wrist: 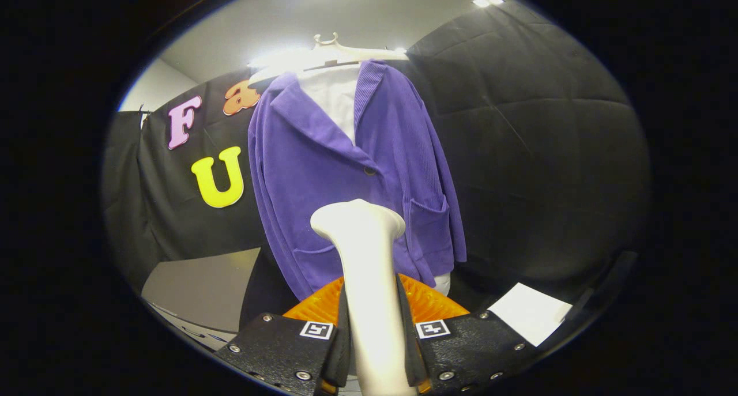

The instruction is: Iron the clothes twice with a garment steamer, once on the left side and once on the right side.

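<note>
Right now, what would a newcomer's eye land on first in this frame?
The purple jacket stands out, hanging on a pale hanger over a white shirt, against the black booth wall. Next comes the white garment steamer, clamped between the gripper jaws, its head pointing up at the jacket's lower front.

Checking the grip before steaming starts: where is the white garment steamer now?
The white garment steamer stands upright, clamped between the hand-held gripper fingers, its head just before the hanging purple corduroy jacket.
</note>
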`<action>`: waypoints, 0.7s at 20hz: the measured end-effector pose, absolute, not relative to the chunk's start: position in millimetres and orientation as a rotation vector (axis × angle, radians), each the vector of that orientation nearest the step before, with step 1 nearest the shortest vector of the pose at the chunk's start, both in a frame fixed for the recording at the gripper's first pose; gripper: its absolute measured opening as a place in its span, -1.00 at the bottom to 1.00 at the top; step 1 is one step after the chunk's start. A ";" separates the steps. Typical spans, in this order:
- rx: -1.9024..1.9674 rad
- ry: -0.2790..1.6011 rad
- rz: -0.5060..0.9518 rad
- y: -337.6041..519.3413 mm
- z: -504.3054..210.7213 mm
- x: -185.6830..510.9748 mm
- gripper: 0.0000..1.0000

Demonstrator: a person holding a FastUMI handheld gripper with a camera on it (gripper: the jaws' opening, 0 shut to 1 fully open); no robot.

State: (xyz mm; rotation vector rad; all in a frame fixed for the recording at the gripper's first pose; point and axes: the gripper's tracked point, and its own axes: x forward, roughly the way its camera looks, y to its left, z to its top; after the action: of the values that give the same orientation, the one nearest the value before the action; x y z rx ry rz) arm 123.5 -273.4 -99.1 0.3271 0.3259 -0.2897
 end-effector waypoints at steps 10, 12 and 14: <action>0.375 0.094 -0.314 -331.0 19.8 154.0 -0.25; 0.358 0.104 -0.329 -335.7 20.4 165.3 -0.25; 0.347 0.106 -0.337 -338.2 23.1 177.0 -0.25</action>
State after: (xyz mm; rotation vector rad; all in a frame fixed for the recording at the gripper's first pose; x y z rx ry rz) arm 177.0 -338.2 23.1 0.3468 0.1059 -0.3365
